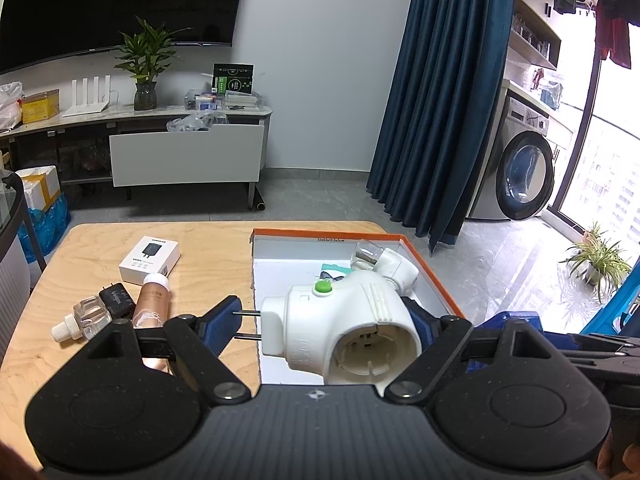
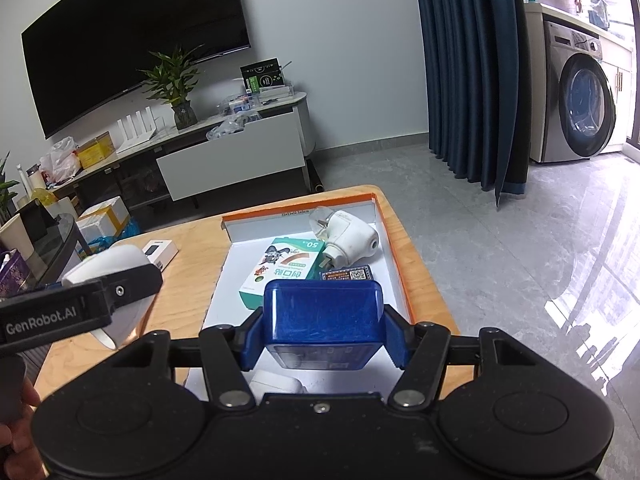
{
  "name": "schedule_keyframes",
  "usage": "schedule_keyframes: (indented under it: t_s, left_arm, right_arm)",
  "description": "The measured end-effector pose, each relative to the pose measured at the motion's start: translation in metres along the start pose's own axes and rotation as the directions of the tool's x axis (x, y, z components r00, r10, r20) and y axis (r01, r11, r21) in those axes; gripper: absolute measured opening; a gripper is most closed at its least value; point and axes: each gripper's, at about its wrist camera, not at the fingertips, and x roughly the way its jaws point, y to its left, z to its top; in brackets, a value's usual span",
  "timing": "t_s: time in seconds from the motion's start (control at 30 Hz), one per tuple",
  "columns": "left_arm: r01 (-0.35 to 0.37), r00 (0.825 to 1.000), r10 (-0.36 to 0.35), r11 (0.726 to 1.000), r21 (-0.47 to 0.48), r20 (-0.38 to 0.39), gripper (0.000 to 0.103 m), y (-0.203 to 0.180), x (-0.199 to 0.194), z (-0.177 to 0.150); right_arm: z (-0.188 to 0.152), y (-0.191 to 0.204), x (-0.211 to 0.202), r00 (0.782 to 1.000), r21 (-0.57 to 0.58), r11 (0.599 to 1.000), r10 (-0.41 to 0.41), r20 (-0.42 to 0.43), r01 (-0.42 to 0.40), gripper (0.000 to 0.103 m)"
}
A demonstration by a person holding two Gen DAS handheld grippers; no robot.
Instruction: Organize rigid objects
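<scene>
We hold a white lamp adapter point(image 1: 352, 328) in the left claw point(image 1: 320, 330) and a blue box point(image 2: 323, 322) in the right claw point(image 2: 323, 334), both over the orange-edged tray point(image 2: 394, 256). The adapter's prongs poke past the tray's left wall, so it can catch there or slip.

My left gripper point(image 1: 320, 332) and right gripper point(image 2: 324, 328) are matte black, speckled, with two round discs at five and seven o'clock, silver screws on angled link arms, and ribbed blue fingers point(image 1: 222, 322). White "GenRobot.AI" lettering marks one black side bar point(image 2: 60, 316).
</scene>
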Motion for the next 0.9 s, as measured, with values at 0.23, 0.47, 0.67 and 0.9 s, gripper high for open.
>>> schedule_keyframes:
  t_s: [0.23, 0.47, 0.67, 0.9]
  left_arm:
    - [0.003, 1.0, -0.003, 1.0, 0.0, -0.002, 0.085, 0.0003, 0.0004, -0.0009]
    - [0.006, 1.0, -0.006, 1.0, 0.002, -0.003, 0.085, -0.0015, -0.0001, -0.0022]
    - [0.007, 1.0, -0.007, 1.0, 0.003, -0.004, 0.085, -0.0024, -0.0001, -0.0025]
    - [0.01, 1.0, -0.01, 1.0, 0.007, -0.006, 0.085, -0.0042, 0.0008, -0.003]
  right_arm:
    - [-0.0001, -0.0024, -0.0027, 1.0, 0.005, 1.0, -0.011, 0.014, 0.011, 0.072]
    - [0.001, -0.0036, -0.0041, 1.0, 0.011, 1.0, -0.017, 0.019, 0.017, 0.072]
    - [0.0013, -0.0048, -0.0045, 1.0, 0.013, 1.0, -0.02, 0.022, 0.02, 0.072]
    - [0.0011, -0.0046, -0.005, 0.999, 0.016, 1.0, -0.022, 0.023, 0.022, 0.072]
